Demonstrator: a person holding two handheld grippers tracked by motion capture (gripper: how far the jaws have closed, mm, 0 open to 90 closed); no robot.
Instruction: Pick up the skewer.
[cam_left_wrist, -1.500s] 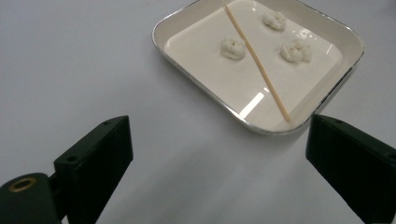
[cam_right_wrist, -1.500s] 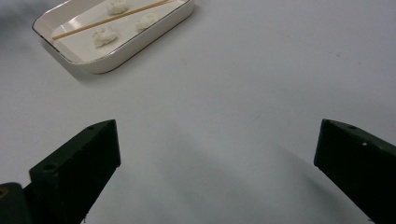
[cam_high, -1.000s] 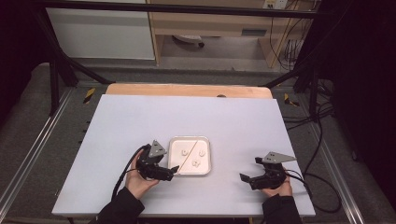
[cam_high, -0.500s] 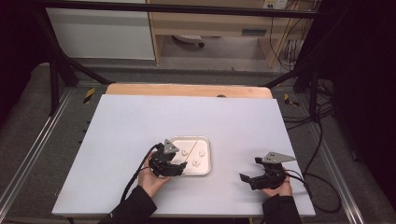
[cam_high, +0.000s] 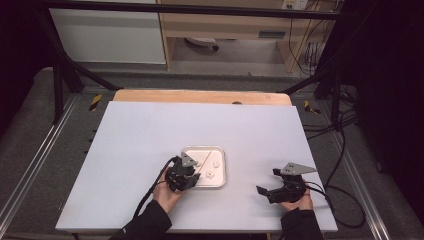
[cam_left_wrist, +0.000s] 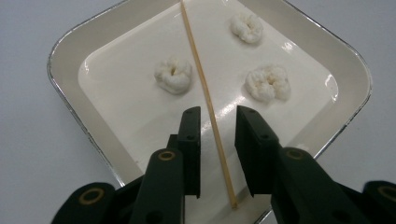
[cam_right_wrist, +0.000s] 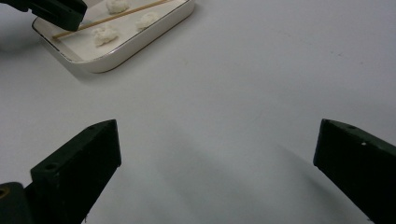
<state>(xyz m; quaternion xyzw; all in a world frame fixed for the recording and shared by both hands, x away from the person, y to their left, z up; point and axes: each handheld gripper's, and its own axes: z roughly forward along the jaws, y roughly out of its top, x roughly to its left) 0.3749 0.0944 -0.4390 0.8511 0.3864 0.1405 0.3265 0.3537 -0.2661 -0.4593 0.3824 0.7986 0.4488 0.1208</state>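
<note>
**Left tongs narrow around a skewer in the tray**

White and bare, the surface (cam_high: 150, 145) carries a shallow cream rectangular tray (cam_high: 220, 180) with a metal rim, set near the person's edge and a little left of centre. Across the tray's floor lies a thin wooden skewer (cam_left_wrist: 205, 100), with three small white dough-like lumps (cam_left_wrist: 173, 74) around it: one on one side, two on the other.

The left tongs (cam_left_wrist: 217, 116) reach into the near left corner of the tray. Their jaws have just been closing and now stand only a narrow gap apart, one on each side of the skewer's near end. A sliver of tray shows between each pad and the stick, so the pads are not yet pressing on it. The skewer's tip lies just behind the fingertips, between the jaws.

The right tongs (cam_right_wrist: 217, 144) hover over bare surface well to the right of the tray, jaws spread wide with nothing between them. From their view the tray lies far off to the upper left.
</note>
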